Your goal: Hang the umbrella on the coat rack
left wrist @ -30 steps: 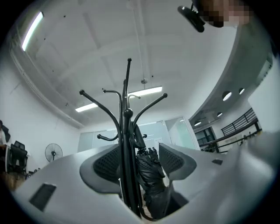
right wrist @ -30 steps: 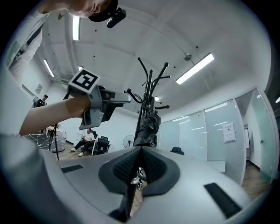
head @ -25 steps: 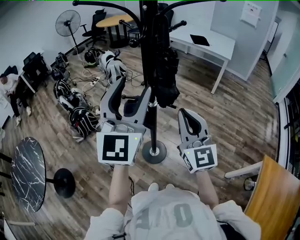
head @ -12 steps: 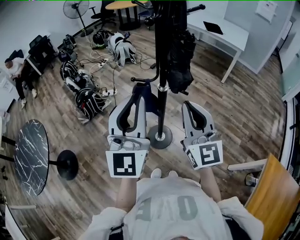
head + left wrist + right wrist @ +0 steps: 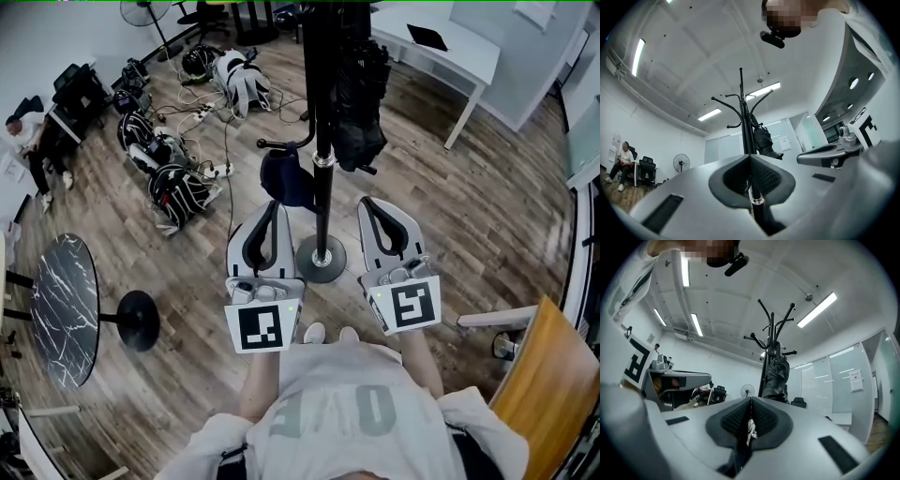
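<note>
Floor [image 5: 469, 206]: wood planks; we see bags [image 5: 173, 199] and cables [image 5: 208, 171] strewn at left.
Umbrella [image 5: 286, 180]: dark blue, on coat rack's [image 5: 319, 103] low hook, left of the pole.
Left gripper [image 5: 270, 208]: jaws clenched.
Right gripper [image 5: 370, 204]: jaws clenched.
Room: white desk [image 5: 459, 56] beyond.

The tall black metal coat rack [image 5: 317, 103] has a smooth satin pole with a bright chrome collar. The black folded umbrella [image 5: 361, 103] is crinkled cloth with a faint sheen. The brown plank floor [image 5: 487, 234] shows wood grain under a gloss. The grey left gripper [image 5: 271, 208] and right gripper [image 5: 368, 203] are matt plastic with black ribbed pads [image 5: 764, 176]. The round black table top [image 5: 64, 309] looks like veined marble.
</note>
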A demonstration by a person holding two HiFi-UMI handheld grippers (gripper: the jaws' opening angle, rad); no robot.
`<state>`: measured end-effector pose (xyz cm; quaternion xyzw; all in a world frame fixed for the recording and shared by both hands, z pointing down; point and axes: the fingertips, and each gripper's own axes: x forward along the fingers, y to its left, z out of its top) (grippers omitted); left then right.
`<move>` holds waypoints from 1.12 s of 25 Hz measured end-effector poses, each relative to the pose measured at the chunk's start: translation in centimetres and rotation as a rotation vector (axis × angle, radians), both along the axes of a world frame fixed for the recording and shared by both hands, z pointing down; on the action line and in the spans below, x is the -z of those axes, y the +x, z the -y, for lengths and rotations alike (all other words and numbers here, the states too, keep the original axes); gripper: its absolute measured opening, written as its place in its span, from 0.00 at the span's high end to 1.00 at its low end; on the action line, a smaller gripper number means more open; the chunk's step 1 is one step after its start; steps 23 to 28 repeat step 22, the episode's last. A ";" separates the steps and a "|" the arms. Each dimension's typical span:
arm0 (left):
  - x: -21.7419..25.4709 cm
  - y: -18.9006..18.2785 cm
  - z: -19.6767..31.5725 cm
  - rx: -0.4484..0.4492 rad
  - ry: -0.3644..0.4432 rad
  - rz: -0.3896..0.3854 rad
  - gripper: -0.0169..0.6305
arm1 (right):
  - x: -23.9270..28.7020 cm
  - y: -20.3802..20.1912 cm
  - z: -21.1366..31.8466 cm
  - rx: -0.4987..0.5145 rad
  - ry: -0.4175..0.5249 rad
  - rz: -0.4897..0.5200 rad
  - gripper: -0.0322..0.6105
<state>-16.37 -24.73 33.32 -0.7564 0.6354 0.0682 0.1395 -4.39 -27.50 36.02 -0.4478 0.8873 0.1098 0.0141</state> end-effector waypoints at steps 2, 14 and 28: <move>-0.1 -0.1 0.1 0.004 -0.005 0.003 0.93 | 0.1 0.1 0.1 0.002 0.000 0.006 0.90; -0.6 0.3 0.2 -0.021 -0.010 -0.014 0.93 | 0.6 0.7 0.7 -0.006 0.018 0.006 0.90; -1.1 1.2 -0.3 -0.037 -0.043 -0.023 0.93 | 0.5 1.4 -0.2 -0.015 0.007 0.006 0.90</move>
